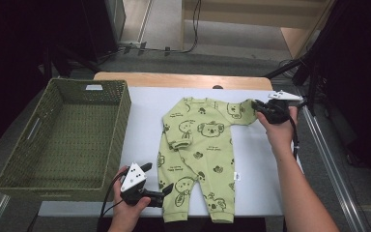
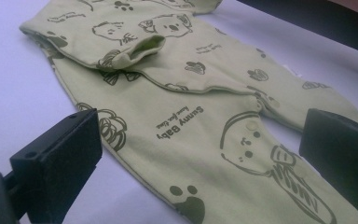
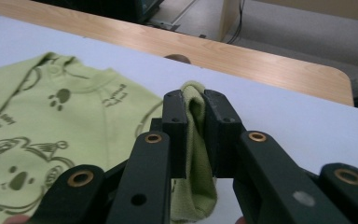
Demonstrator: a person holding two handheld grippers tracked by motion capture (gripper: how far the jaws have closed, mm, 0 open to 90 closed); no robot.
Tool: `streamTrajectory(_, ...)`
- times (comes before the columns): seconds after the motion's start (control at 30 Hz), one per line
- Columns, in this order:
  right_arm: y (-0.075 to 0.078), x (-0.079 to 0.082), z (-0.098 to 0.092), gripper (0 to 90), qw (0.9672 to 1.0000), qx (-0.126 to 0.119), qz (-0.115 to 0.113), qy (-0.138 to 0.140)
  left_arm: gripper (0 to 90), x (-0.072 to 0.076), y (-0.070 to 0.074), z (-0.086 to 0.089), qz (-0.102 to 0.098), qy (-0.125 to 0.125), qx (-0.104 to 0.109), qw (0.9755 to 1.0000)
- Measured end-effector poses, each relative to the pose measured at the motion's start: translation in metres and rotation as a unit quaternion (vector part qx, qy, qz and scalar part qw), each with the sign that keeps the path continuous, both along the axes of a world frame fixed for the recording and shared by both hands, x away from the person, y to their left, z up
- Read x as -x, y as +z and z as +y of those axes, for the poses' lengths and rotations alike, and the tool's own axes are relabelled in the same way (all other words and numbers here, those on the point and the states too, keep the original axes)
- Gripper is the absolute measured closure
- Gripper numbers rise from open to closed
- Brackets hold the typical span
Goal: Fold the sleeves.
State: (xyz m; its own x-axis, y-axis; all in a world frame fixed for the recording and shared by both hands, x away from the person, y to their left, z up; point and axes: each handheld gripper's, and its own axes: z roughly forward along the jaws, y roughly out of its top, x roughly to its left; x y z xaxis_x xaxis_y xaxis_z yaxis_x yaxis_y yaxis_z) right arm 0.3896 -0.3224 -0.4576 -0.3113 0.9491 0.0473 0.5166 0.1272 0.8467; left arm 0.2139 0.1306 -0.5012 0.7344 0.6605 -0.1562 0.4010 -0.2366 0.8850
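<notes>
A green baby romper [image 1: 200, 157] lies spread on the white table [image 1: 145, 116], right of a woven basket [image 1: 63, 140]. The right gripper [image 1: 257, 106] pinches its far-right sleeve [image 3: 195, 154]; the left gripper [image 1: 166, 189], jaws wide apart, hovers at the near-left leg.

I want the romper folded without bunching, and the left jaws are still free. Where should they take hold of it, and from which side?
Grip the near leg's outer edge on the romper, low by the cuff, coming in from the left gripper side, level with the table. The leg lies flat with that edge free, and the open jaws already face it. The right gripper pinches the far sleeve.
</notes>
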Motion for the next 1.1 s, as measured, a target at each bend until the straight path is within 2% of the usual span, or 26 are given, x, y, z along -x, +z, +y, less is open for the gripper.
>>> streamTrajectory(0.23, 0.003, 0.014, 0.031, 77.7, 0.9995, -0.005, -0.018, 0.027, 0.0, 0.000, 0.000, 0.000, 0.000, 0.000, 0.000, 1.0000)
streamTrajectory(0.43, -0.001, 0.029, 0.067, 77.7, 0.9977, 0.005, -0.031, 0.061, 0.0, 0.000, 0.000, 0.000, -0.001, -0.001, -0.001, 1.0000)
streamTrajectory(0.67, -0.022, 0.057, 0.108, 77.7, 0.9934, 0.018, -0.036, 0.107, 0.0, 0.000, 0.000, 0.001, 0.000, -0.001, -0.002, 1.0000)
streamTrajectory(0.77, -0.034, 0.069, 0.121, 77.8, 0.9904, 0.033, -0.033, 0.130, 0.0, 0.000, 0.000, 0.001, 0.000, -0.001, -0.001, 1.0000)
streamTrajectory(0.87, -0.045, 0.076, 0.130, 77.7, 0.9870, 0.059, -0.024, 0.147, 0.0, 0.000, 0.000, 0.000, -0.001, -0.001, -0.001, 1.0000)
streamTrajectory(0.93, -0.050, 0.078, 0.132, 74.3, 0.9860, 0.066, -0.012, 0.152, 0.0, 0.000, 0.000, 0.000, -0.001, -0.001, -0.002, 1.0000)
streamTrajectory(0.97, -0.052, 0.078, 0.131, 70.3, 0.9855, 0.062, -0.009, 0.158, 0.0, 0.000, 0.000, 0.000, -0.001, -0.001, -0.002, 1.0000)
streamTrajectory(1.1, -0.048, 0.083, 0.125, 45.3, 0.9800, 0.025, 0.009, 0.197, 0.0, 0.000, 0.000, 0.001, -0.001, 0.000, 0.000, 1.0000)
